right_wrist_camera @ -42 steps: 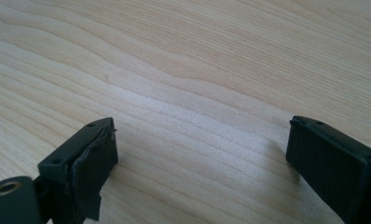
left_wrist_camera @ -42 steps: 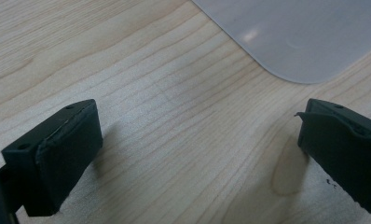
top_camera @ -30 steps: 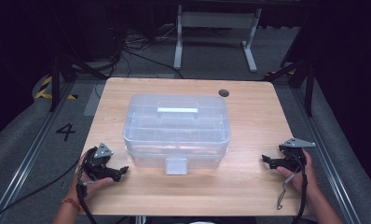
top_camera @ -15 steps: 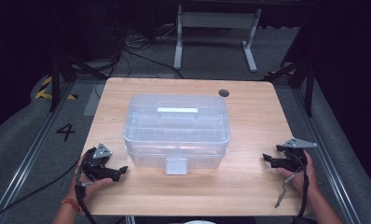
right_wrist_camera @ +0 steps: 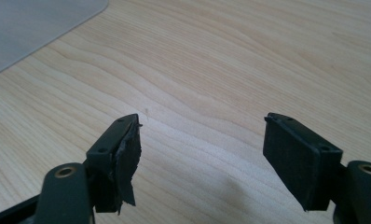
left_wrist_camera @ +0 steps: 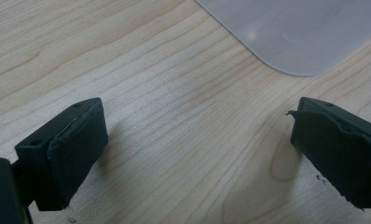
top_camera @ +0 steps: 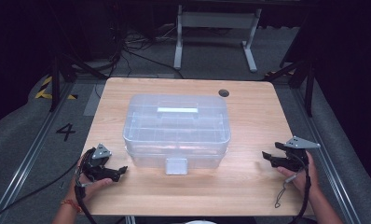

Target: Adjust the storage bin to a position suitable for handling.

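Right claw (top_camera: 270, 157) barely shifted, both claws gaping, left claw (left_wrist_camera: 195, 140) near clear bin (top_camera: 176, 128) corner

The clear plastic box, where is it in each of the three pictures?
High view: the plastic box sits mid-table, between the two grippers.
Left gripper view: a rounded corner of the box is at the top right.
Right gripper view: a corner of it is at the top left.
Shared landmark: the light wooden table under everything.
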Motion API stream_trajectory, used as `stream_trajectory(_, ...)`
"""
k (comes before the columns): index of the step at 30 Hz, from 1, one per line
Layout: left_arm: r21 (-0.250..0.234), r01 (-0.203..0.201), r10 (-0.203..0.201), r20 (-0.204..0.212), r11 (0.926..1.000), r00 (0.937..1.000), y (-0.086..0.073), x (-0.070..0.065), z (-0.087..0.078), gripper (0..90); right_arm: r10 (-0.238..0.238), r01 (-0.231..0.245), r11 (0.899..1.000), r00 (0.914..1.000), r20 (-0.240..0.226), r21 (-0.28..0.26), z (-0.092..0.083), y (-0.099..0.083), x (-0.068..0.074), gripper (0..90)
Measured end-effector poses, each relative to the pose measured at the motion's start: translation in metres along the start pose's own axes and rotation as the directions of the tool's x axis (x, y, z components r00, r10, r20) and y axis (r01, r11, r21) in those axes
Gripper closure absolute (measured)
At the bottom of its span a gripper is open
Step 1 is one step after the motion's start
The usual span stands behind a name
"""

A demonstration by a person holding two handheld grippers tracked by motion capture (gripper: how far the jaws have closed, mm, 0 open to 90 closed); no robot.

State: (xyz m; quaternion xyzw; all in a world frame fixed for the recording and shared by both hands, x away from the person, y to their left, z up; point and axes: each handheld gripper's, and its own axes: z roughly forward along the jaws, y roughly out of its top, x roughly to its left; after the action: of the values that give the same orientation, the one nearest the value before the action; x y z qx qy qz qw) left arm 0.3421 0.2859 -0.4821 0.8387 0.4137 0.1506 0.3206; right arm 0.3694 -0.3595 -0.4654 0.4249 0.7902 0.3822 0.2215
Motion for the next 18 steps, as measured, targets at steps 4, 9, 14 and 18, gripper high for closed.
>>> stream_trajectory(4,0.0,0.001,-0.001,0.001,1.0,1.0,0.0,0.0,0.0,4.2,-0.016,0.016,1.0,0.9999,-0.005,-0.021,-0.005,0.006,0.003,28.4)
stream_trajectory(9,0.0,0.0,0.0,-0.004,1.0,1.0,0.0,0.0,0.0,4.2,-0.04,0.039,0.998,0.9991,-0.016,-0.047,-0.011,0.018,0.006,28.7)
stream_trajectory(14,0.0,0.0,0.0,-0.005,1.0,1.0,0.0,0.0,0.0,4.2,-0.071,0.07,0.996,0.9975,-0.009,-0.061,-0.017,0.028,0.011,29.1)
stream_trajectory(18,-0.001,-0.005,0.005,-0.013,1.0,0.9999,0.0,-0.001,0.0,4.6,-0.076,0.075,0.994,0.9971,-0.006,-0.078,-0.021,0.038,0.011,29.0)
